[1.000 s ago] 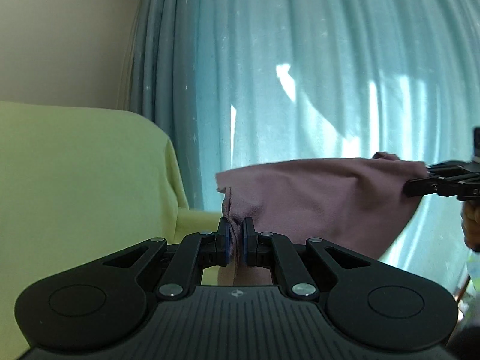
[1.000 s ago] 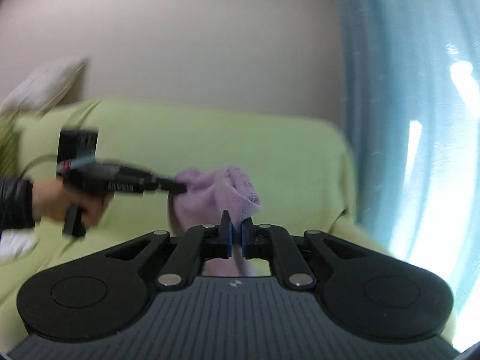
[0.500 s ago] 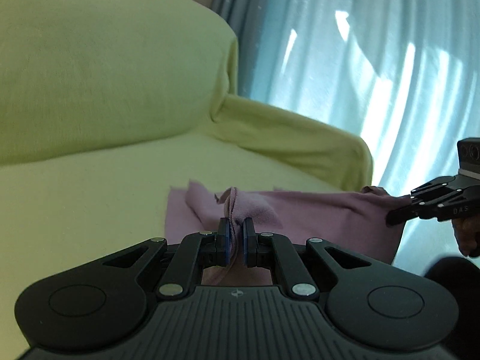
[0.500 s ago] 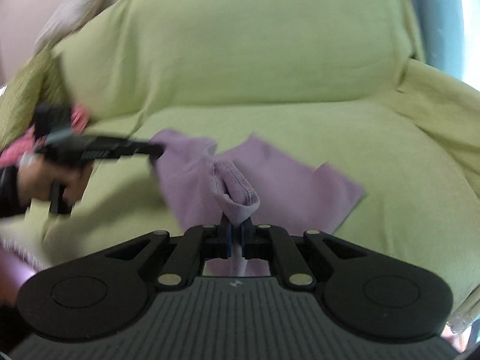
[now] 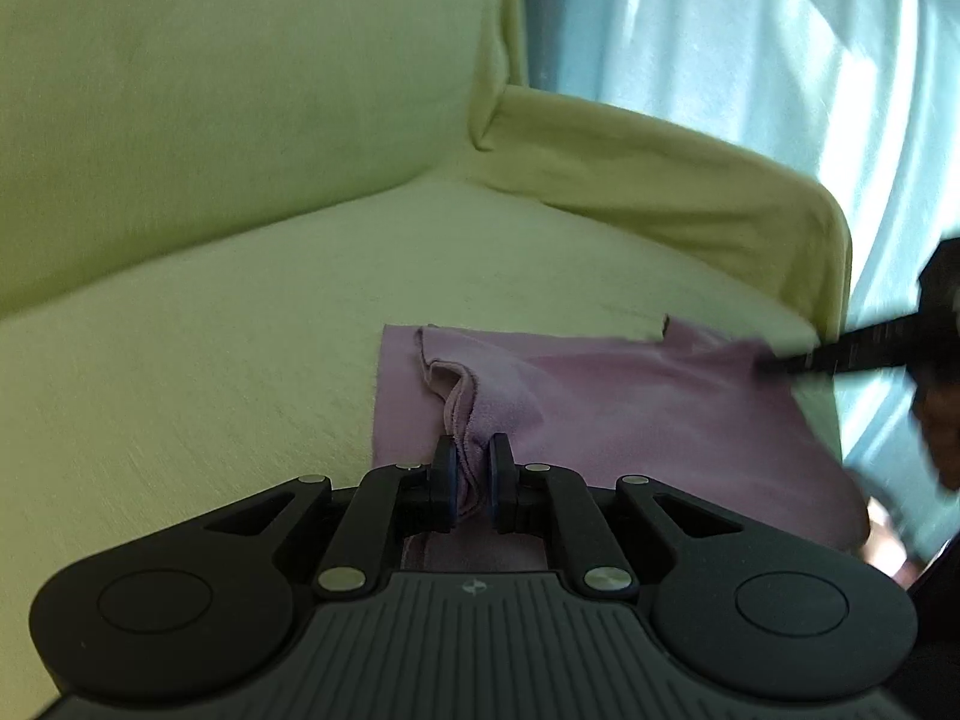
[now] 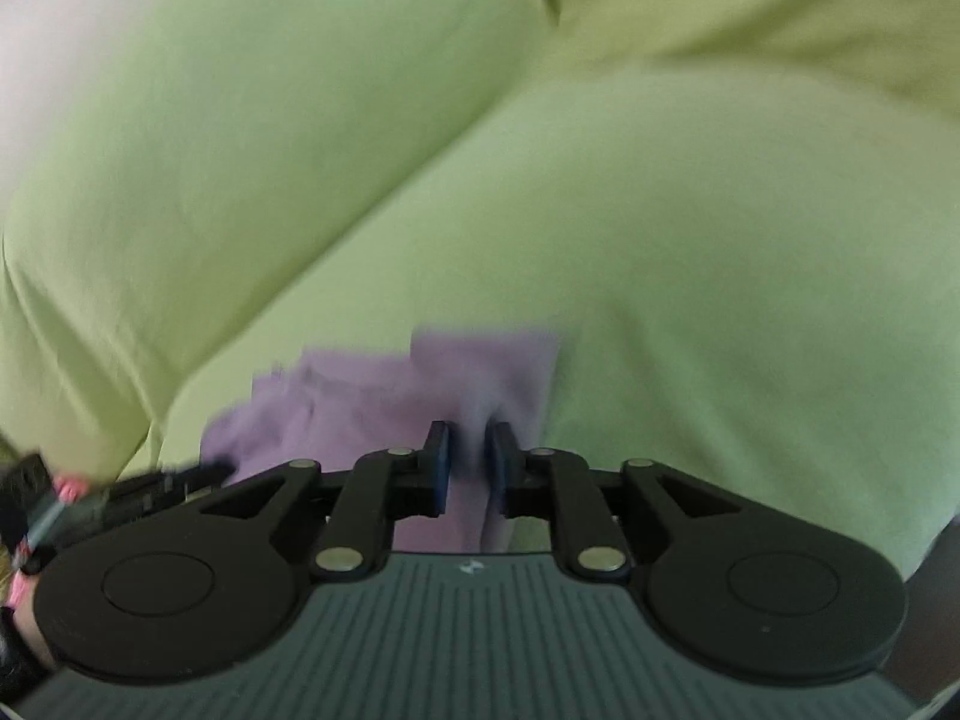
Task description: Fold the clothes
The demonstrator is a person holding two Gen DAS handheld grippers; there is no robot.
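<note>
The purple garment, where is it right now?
The purple garment lies spread on the green sofa seat near the armrest, its near edge pinched by the left hand-held gripper and the right hand-held gripper.

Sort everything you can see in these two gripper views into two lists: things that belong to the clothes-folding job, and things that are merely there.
Part of the job:
- purple garment, spread on the seat
- left gripper, pinching a bunched edge of it
- right gripper, fabric between its fingers

Merely there:
- green-covered sofa
- blue curtain behind the sofa arm
</note>
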